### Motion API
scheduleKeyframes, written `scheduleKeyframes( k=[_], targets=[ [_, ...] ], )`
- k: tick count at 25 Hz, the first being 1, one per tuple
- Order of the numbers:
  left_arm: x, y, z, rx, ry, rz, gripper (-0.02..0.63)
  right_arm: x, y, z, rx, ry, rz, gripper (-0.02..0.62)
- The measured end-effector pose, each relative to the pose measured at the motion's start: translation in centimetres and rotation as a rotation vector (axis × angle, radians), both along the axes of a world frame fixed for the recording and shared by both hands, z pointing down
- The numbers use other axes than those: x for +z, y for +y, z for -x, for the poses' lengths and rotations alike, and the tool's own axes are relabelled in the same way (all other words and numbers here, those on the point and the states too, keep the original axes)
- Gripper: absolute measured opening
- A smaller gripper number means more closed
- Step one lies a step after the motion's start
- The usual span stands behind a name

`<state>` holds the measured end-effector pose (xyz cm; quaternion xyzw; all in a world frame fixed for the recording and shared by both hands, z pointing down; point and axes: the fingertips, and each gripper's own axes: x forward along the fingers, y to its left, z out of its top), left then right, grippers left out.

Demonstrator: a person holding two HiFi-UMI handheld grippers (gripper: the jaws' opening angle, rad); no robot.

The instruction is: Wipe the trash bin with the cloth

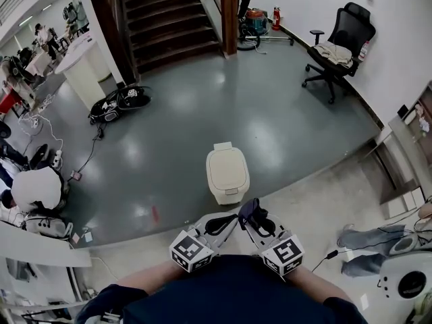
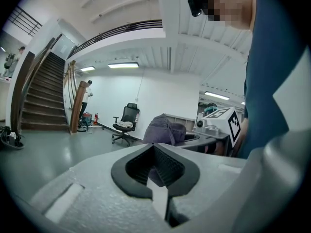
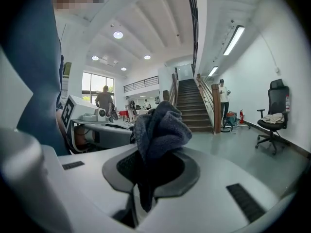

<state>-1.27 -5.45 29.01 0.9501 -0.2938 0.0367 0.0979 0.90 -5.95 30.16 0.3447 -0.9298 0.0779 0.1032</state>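
Head view: we look from above, steeply down and forward, over the floor [image 1: 175, 120]. The trash bin [image 1: 227, 174] sits just ahead, with the left tool [image 1: 226, 223] and right tool [image 1: 256, 221] very near at bottom centre. Left gripper view: we ride low on the left tool, right behind its jaws, facing roughly level across the hall. Right gripper view: same close seat on the right tool, also facing level. All three views share the staircase [image 1: 169, 19], the office chair [image 1: 335, 42] and the cloth [image 1: 251, 211]. Each gripper view also catches the other tool's marker cube [image 2: 224, 120] alongside.
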Motion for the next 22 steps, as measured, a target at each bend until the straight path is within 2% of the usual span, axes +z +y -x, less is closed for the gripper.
scheduleKeyframes(
  k=[22],
  targets=[
    [0.2, 1.0, 0.7, -0.016, -0.006, -0.004, 0.003, 0.8, 1.0, 1.3, -0.02, -0.015, 0.015, 0.063]
  ],
)
